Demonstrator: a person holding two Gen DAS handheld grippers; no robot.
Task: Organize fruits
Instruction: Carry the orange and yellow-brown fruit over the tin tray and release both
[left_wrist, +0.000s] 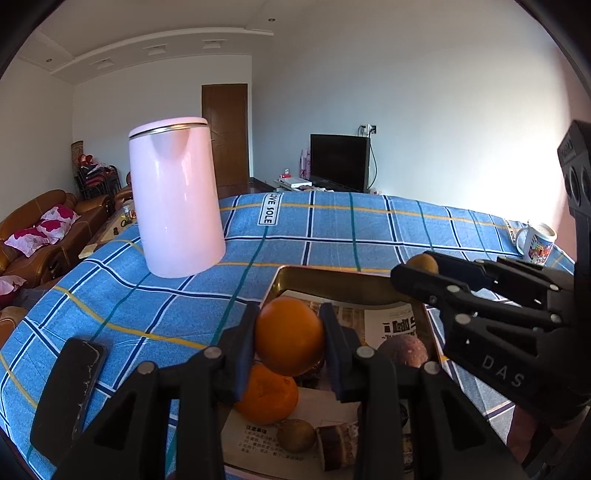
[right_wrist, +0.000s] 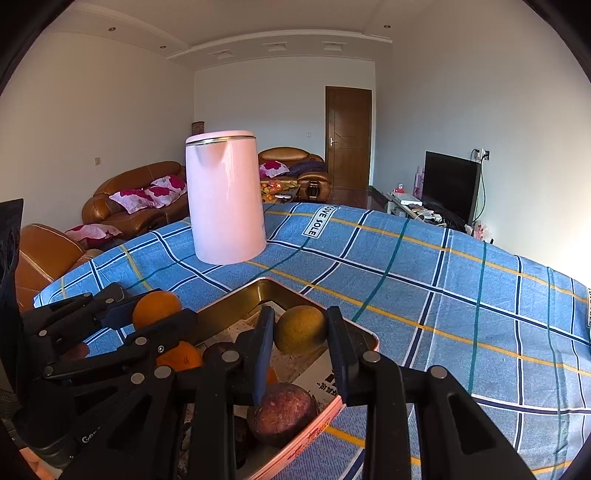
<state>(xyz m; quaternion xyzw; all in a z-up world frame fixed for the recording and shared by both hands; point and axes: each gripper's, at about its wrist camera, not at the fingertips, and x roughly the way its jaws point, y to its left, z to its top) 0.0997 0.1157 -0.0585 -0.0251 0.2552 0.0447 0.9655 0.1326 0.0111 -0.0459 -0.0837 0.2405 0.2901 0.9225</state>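
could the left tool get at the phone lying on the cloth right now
Probably not as it stands: the left tool is shut on an orange. The phone lies uncovered just left of it, so the path is free once the orange is released.

The left gripper (left_wrist: 290, 341) is squeezed shut on an orange (left_wrist: 289, 335), fingers pointing to 12 o'clock. The right gripper (right_wrist: 301, 345) is closed on a kiwi (right_wrist: 300, 329) and seen at 3 o'clock from the left.
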